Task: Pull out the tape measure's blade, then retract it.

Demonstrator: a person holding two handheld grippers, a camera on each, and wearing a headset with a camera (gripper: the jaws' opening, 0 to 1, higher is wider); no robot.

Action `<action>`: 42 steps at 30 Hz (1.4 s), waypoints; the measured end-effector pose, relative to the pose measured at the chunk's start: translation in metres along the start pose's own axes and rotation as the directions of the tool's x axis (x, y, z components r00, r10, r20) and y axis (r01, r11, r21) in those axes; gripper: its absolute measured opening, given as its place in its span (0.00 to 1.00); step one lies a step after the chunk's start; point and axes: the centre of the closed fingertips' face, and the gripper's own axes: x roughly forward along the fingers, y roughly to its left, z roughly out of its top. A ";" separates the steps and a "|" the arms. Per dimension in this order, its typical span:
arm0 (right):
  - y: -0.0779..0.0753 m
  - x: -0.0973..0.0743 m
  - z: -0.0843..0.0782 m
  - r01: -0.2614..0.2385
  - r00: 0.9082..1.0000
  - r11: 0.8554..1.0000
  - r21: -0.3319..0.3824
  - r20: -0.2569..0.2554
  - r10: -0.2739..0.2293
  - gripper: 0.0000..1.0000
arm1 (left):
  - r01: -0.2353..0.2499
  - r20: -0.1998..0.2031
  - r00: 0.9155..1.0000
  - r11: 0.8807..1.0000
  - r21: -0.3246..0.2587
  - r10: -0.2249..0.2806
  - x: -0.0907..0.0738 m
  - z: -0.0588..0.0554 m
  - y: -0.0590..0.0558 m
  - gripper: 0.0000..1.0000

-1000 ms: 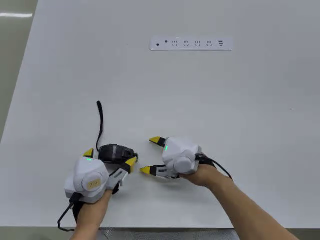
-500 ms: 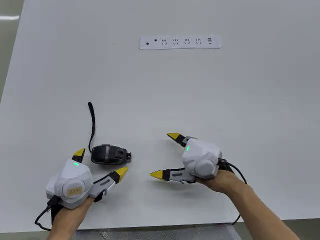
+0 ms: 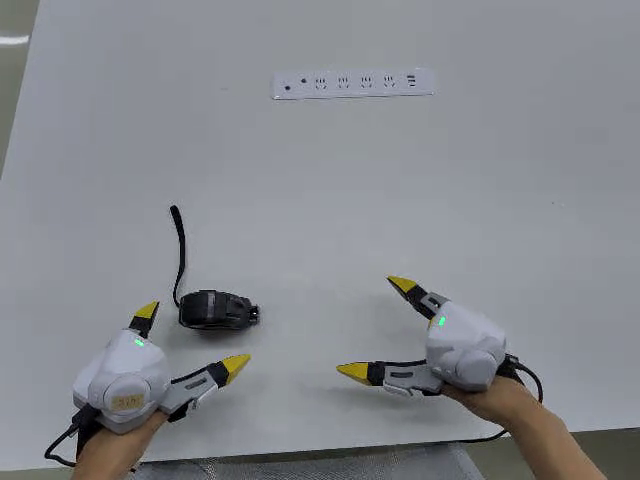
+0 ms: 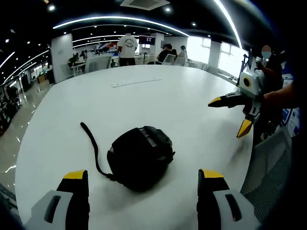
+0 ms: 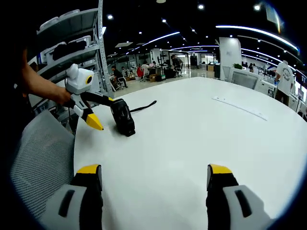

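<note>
A long white power strip (image 3: pixel 353 83) lies at twelve o'clock on the white tabletop (image 3: pixel 450 190), well apart from the rest. The black tape measure (image 3: pixel 213 309), its black strap (image 3: pixel 180 250) trailing toward eleven, sits just beyond the left gripper (image 3: pixel 192 337) — jaws spread, touching nothing. The right gripper (image 3: pixel 376 328), at the measure's three o'clock, is likewise spread.

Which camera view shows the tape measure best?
The left gripper view: the tape measure lies close and large, its strap clear. The head view shows it small, from above; the right gripper view shows it far off.
</note>
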 end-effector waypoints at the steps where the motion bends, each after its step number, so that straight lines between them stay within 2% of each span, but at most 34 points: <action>1: 0.000 -0.003 -0.002 0.008 1.000 1.000 0.001 -0.001 -0.008 0.93 | 0.003 0.000 1.000 1.000 0.004 -0.003 -0.001 0.000 -0.001 0.92; 10: 0.002 -0.026 -0.015 0.082 0.997 0.996 0.042 -0.004 -0.081 0.94 | 0.043 0.023 0.999 0.999 0.015 -0.043 -0.010 -0.007 -0.004 0.99; 15: 0.003 -0.033 -0.018 0.106 0.994 0.992 0.064 0.005 -0.106 0.94 | 0.068 0.034 0.997 0.997 0.026 -0.068 -0.016 -0.010 -0.010 1.00; 18: 0.003 -0.035 -0.016 0.117 0.993 0.991 0.071 0.015 -0.119 0.95 | 0.069 0.025 0.997 0.997 0.036 -0.070 -0.019 -0.013 -0.012 1.00; 28: 0.008 -0.035 -0.015 0.119 0.993 0.990 0.074 0.018 -0.120 0.95 | 0.060 0.058 0.996 0.998 0.017 -0.061 -0.030 -0.010 -0.012 1.00; 42: 0.008 -0.036 -0.014 0.118 0.993 0.990 0.075 0.016 -0.119 0.95 | 0.078 0.063 0.995 0.997 0.018 -0.079 -0.031 -0.009 -0.019 1.00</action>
